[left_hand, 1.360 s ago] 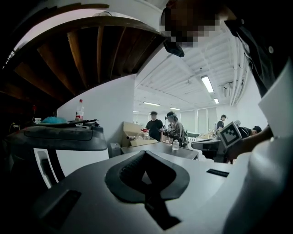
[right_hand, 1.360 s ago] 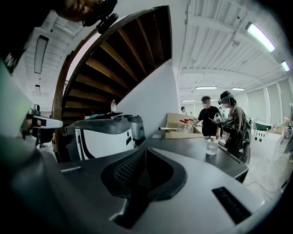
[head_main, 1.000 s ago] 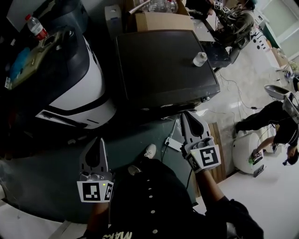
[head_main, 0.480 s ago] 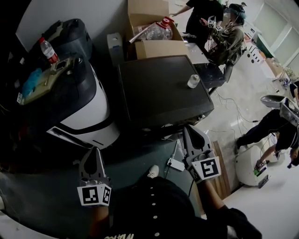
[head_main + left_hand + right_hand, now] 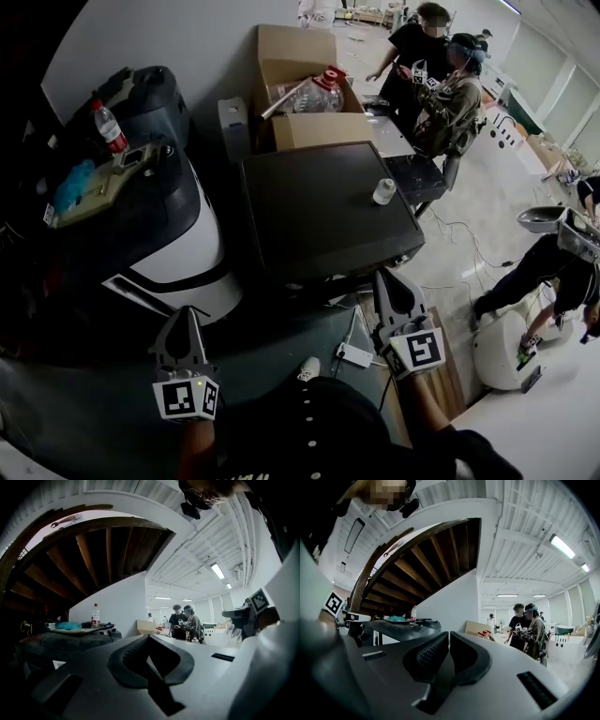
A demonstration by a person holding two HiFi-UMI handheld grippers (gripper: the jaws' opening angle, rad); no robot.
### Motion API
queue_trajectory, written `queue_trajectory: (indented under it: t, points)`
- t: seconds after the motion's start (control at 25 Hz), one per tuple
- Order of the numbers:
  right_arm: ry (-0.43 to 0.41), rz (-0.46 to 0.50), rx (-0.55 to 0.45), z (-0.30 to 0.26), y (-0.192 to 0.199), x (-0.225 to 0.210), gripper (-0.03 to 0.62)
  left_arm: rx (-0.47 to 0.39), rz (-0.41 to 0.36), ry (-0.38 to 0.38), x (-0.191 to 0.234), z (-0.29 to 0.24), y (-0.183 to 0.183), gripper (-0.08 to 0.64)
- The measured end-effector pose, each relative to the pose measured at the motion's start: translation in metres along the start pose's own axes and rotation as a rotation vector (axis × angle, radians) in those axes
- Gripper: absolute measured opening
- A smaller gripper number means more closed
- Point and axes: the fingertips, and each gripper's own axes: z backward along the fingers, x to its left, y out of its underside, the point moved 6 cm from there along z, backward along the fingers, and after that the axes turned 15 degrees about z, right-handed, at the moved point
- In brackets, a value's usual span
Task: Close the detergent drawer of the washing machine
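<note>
Grey workshop floor spreads round a dark, box-shaped washing machine (image 5: 323, 211), and I place everything else from it. Its front face drops away towards the person and is so foreshortened that I cannot pick out the detergent drawer. By my guess it sits on that front and slides in along the machine's depth, away from the person. Two grippers point at that front. The right gripper (image 5: 393, 277), jaws pressed together on nothing, is just before the front right corner and is the nearer. The left gripper (image 5: 187, 315), likewise closed and empty, is off to the front left, by one white-and-black appliance (image 5: 178, 244). On the lid stands one small white container (image 5: 383, 191). Behind the machine is one cardboard box (image 5: 300, 94). Beyond its far right corner stand two people (image 5: 455, 94), and a third person (image 5: 553, 262) bends well to the right.
</note>
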Motion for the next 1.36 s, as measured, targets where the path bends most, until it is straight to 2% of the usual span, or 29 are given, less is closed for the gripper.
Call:
queue_trajectory:
  t: [0.24,0.44,1.36]
  points:
    - [0.005,-0.003,-0.031,-0.008,-0.012,0.005,0.037,-0.005,0.001,-0.001,0.002,0.001,-0.004,0.008]
    - [-0.030,0.000,-0.030,-0.006,-0.012,0.008,0.035,-0.002,-0.005,0.005,-0.002,0.000,-0.004,0.008]
    - [-0.048,-0.006,-0.029,-0.013,-0.003,0.007,0.035,0.002,-0.011,0.008,-0.014,-0.007,0.005,0.008]
